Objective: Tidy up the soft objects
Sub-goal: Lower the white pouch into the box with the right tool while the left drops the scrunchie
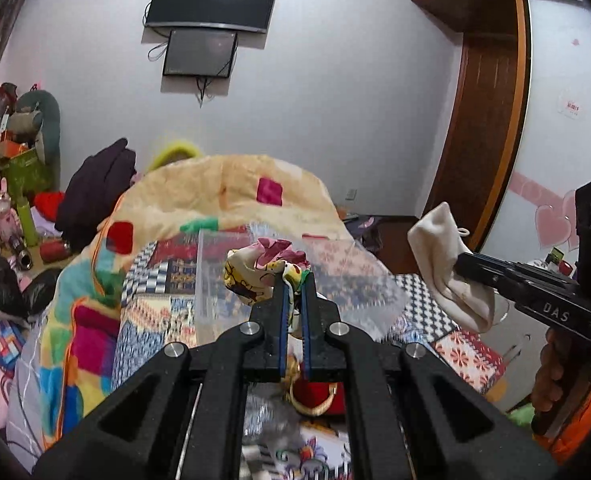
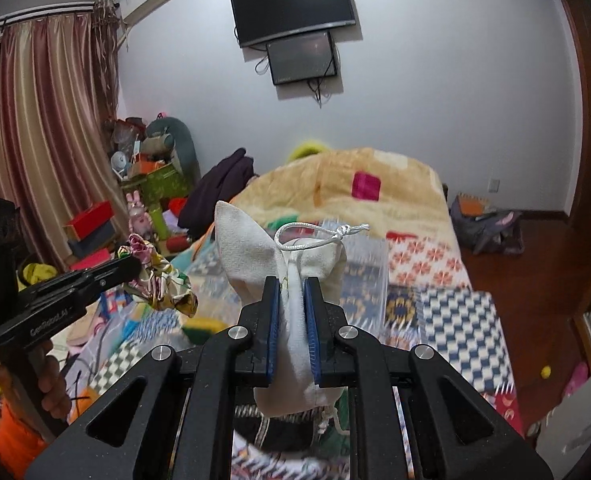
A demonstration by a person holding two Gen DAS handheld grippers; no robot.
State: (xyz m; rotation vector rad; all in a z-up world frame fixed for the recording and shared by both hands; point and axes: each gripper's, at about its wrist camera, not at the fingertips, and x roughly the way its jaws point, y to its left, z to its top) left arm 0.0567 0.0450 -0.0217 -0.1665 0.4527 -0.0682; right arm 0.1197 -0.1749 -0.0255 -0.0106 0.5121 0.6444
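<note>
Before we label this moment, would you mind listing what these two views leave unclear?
- Clear bin on the bed: smeared by motion blur in both views, so its contents cannot be told.
- Lower part of the floral cloth: hidden behind the left gripper in the left view.
- Bottom of the white pouch: partly covered by the right gripper frame in the right view.
- Label on the wardrobe door: too small to read.

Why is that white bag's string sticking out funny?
The right gripper squeezes the cream drawstring pouch mid-body, so its knotted cord loops out loose on top. Nothing looks torn or spilled.
</note>
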